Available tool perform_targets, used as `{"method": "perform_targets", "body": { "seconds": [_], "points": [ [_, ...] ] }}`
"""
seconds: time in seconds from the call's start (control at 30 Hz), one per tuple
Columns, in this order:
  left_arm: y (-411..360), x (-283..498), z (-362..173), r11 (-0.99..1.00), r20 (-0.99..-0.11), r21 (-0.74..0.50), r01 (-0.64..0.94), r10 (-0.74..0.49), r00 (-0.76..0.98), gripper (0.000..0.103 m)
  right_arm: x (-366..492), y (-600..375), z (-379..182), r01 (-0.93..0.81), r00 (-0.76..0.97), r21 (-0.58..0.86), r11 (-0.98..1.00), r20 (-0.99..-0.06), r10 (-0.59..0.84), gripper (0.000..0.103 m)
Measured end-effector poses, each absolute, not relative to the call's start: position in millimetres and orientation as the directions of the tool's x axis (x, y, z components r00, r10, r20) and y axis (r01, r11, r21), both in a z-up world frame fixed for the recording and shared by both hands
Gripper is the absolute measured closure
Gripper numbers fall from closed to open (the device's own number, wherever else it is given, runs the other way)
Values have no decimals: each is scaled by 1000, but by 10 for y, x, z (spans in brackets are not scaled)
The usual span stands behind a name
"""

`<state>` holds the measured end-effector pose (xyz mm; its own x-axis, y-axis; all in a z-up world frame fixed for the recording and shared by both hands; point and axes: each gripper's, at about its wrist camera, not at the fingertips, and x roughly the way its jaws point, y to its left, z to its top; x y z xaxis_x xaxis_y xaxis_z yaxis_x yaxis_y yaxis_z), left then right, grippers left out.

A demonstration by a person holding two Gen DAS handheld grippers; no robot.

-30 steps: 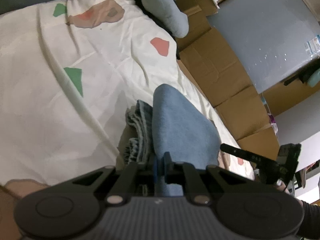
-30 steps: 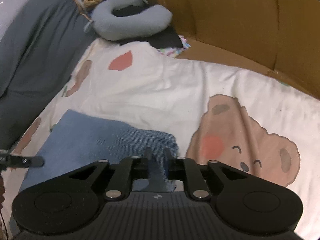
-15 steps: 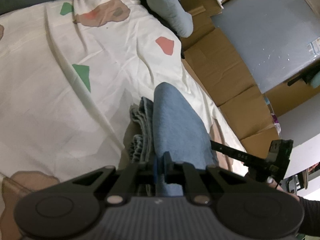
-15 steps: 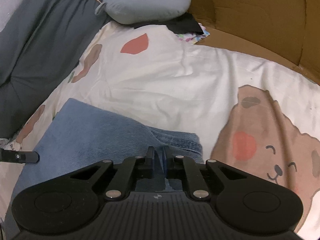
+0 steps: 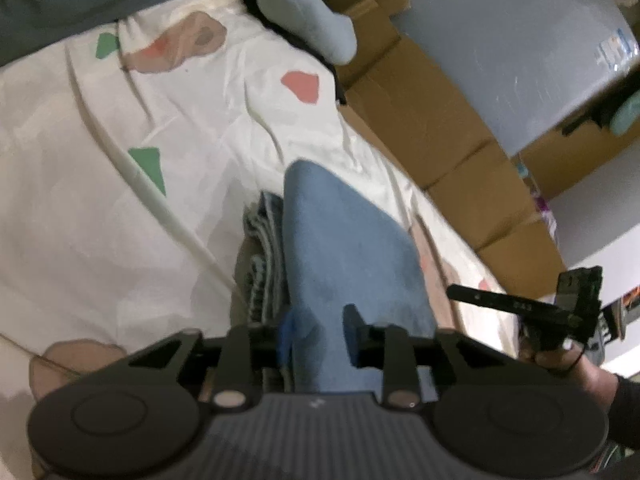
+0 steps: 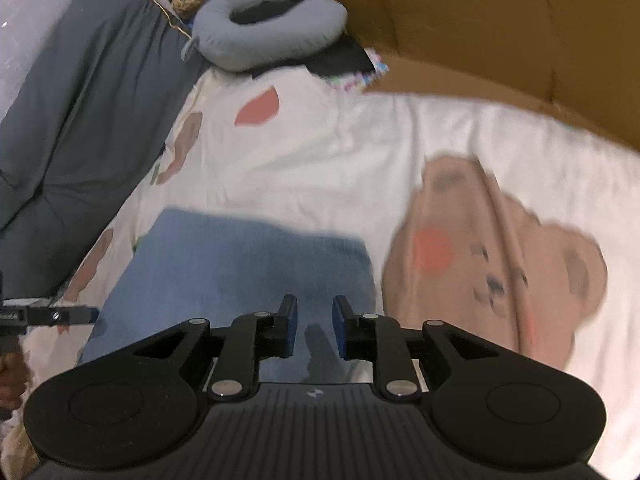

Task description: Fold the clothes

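Both tongs (image 5: 320, 334) (image 6: 313, 326) are opening over the folded jeans' (image 6: 240, 264) near edge.

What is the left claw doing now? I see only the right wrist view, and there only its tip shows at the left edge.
Observer: The left claw is opening, with the folded blue denim garment between its jaws.
Operator: Is the fold tidy on that side?
Observer: Stacked layer edges show beside the top panel, roughly aligned.
Operator: What stands past the bed there?
Observer: A large grey panel shows beyond the cardboard boxes.
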<state>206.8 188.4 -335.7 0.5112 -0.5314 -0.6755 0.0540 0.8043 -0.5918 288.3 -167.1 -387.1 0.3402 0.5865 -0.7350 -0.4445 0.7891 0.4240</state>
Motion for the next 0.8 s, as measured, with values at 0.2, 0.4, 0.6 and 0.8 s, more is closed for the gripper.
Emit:
{"method": "perform_targets", "body": {
  "seconds": [0.2, 0.4, 0.6, 0.8],
  "points": [
    [1843, 1958, -3391, 809, -704, -584, 62, -543, 457, 73, 2576, -1827, -4068, -404, 220, 462, 790, -789, 574, 83],
    [1850, 1797, -3397, 799, -704, -598, 65, -563, 432, 72, 2382, -1936, -4166, -370, 144, 516, 773, -790, 596, 71],
    [1932, 1715, -3393, 773, -696, -634, 23, -583, 419, 72, 2239, -1956, -4290, -333, 50, 593, 733, -765, 642, 71],
    [1926, 1611, -3483, 770, -715, -638, 11, -598, 363, 60, 2213, -1947, -4271, -318, 20, 623, 715, -749, 662, 70]
  ]
}}
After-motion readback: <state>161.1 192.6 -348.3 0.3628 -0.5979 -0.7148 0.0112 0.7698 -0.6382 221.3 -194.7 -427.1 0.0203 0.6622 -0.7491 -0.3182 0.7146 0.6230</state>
